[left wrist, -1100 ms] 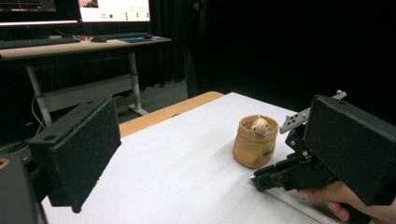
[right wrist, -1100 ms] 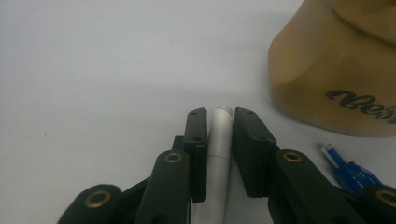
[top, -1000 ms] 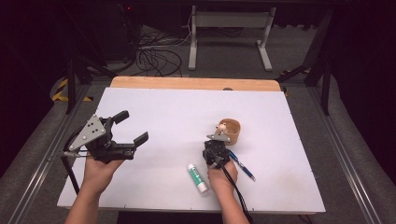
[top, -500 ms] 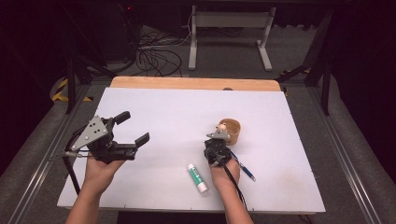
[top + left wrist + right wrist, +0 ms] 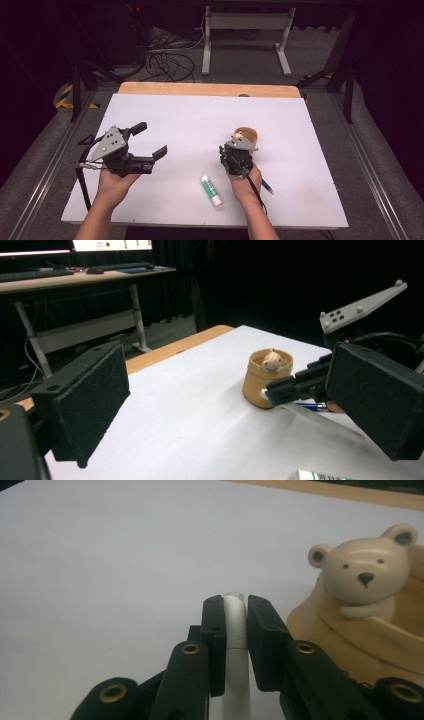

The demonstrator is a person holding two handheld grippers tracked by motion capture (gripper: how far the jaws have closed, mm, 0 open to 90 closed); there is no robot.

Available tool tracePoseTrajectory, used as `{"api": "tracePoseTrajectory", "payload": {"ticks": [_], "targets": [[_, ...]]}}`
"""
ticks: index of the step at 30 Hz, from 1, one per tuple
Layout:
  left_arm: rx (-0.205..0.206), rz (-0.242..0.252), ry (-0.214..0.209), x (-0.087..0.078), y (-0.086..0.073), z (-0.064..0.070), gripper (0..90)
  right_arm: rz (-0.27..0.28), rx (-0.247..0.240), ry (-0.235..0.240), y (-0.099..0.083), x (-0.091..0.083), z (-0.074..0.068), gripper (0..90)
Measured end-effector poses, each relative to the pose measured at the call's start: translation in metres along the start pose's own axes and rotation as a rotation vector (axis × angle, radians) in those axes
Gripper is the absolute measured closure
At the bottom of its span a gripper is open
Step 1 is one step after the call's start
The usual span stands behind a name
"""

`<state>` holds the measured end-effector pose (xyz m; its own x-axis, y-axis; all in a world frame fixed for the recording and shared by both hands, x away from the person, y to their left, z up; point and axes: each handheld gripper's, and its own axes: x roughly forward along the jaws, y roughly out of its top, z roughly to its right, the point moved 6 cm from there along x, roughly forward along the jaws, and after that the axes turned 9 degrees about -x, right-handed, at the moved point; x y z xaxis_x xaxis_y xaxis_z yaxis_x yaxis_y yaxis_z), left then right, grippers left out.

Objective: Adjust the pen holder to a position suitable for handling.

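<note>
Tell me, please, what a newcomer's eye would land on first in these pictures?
Probably the tan bear pot on the white table, right of centre. The right gripper, close beside it, is shut on a white pen. The left gripper hangs open over the table's left side, and a glue stick lies near the front edge.

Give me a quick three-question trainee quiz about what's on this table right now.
1. True or false: the right gripper is clamped on a white pen.
2. What stands beside that gripper? A) a bear-shaped holder B) a glass jar C) a metal tin
3. Fill in: the left gripper has its jaws ____.

Key
1. True; the pen sits between the closed jaws.
2. A, the bear-shaped holder.
3. Open. It holds nothing; the glue stick lies on the white tabletop between the two hands.
</note>
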<state>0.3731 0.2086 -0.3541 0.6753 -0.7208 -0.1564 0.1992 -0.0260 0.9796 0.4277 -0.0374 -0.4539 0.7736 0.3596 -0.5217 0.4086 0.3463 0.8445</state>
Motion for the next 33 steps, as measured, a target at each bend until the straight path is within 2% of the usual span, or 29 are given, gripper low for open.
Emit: {"api": "tracePoseTrajectory", "payload": {"ticks": [11, 19, 25, 33], "targets": [[0.023, -0.032, -0.027, 0.015, -0.009, 0.013, 4.4, 0.101, -0.01, 0.041, 0.009, -0.012, 0.004, 79.7], [0.018, -0.066, -0.06, 0.029, -0.018, 0.025, 5.0, 0.18, -0.036, 0.132, 0.02, -0.023, 0.0, 79.6], [0.011, -0.074, -0.107, 0.041, -0.024, 0.036, 7.5, 0.235, -0.027, 0.183, 0.029, -0.032, 0.001, 79.6], [0.015, -0.117, -0.133, 0.059, -0.033, 0.052, 8.1, 0.324, -0.03, 0.232, 0.039, -0.047, 0.002, 79.6]]}}
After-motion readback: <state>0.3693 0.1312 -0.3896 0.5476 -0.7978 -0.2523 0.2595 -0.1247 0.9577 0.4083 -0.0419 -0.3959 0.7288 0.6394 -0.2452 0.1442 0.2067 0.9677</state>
